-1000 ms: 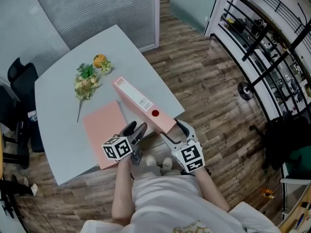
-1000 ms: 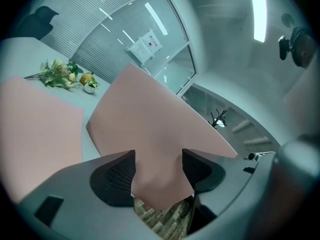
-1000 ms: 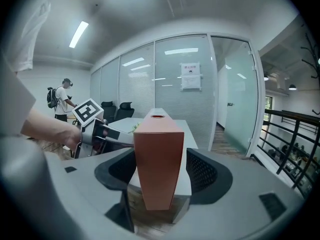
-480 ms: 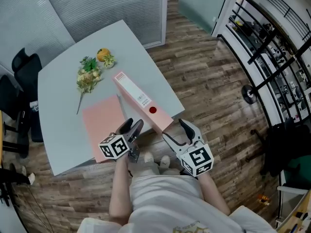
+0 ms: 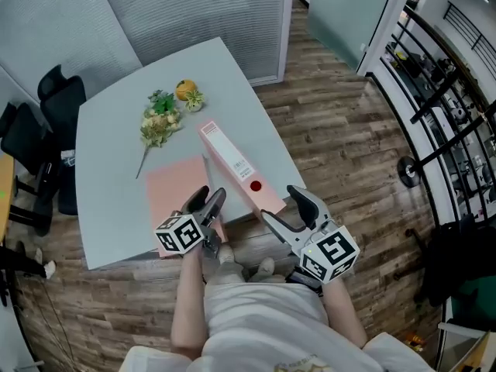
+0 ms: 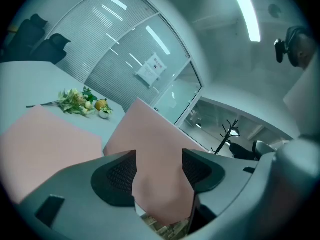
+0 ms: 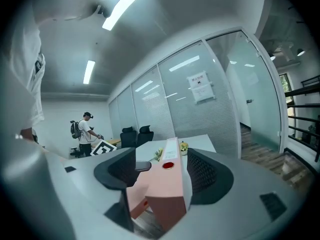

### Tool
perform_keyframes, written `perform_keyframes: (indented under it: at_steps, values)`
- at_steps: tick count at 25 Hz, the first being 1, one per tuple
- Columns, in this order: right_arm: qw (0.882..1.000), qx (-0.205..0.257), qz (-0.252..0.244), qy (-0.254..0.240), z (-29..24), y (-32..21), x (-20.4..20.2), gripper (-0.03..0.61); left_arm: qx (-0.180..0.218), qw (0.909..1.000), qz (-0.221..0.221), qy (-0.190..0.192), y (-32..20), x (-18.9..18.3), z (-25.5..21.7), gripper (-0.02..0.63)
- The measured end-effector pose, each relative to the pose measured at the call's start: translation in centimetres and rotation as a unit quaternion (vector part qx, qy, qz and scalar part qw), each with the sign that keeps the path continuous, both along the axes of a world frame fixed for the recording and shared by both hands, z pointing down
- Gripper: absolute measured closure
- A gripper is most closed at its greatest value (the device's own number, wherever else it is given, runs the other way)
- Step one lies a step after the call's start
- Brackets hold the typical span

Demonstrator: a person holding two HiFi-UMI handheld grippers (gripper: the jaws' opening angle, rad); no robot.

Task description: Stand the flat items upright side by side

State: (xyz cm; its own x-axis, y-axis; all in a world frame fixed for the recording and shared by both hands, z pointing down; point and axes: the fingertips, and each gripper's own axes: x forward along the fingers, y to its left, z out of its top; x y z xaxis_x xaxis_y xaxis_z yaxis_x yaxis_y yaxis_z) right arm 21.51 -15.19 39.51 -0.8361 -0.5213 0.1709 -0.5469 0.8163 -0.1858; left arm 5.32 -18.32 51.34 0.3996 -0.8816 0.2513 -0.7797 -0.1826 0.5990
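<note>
So, binder's standing by itself now, one folder still flat

Head view: the right gripper (image 5: 280, 205) has backed off the end of the pink binder (image 5: 236, 165), which stands on edge near the table's (image 5: 108, 153) front. The flat pink folder (image 5: 174, 188) lies just left of it, with the left gripper (image 5: 209, 200) at its near edge. Left gripper view: fingers apart, nothing pinched. Right gripper view: fingers spread either side of the binder's end, not squeezing. Folder's next, I'd guess.
</note>
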Motion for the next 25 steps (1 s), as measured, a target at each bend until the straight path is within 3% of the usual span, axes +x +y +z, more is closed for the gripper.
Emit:
perform_keyframes:
  at_steps: [5, 12, 22, 25]
  values:
    - [1.000, 0.004, -0.019, -0.022, -2.4, -2.1, -2.5, 0.255, 0.016, 0.9999, 0.001, -0.001, -0.9, -1.8, -1.4, 0.325]
    - [0.999, -0.002, -0.024, 0.027, -2.7, -5.3, -6.8, 0.255, 0.029, 0.9994, 0.004, 0.017, -2.9, -4.7, -2.0, 0.325]
    - [0.994, -0.013, 0.018, 0.104, 0.6, -9.2, -9.4, 0.253, 0.026, 0.9964, 0.063, 0.049, -5.7, -6.8, -0.9, 0.325]
    - [0.995, -0.041, 0.050, 0.075, 0.5, -10.5, -8.6, 0.252, 0.022, 0.9940, 0.085, 0.065, -6.4, -7.2, -0.5, 0.325]
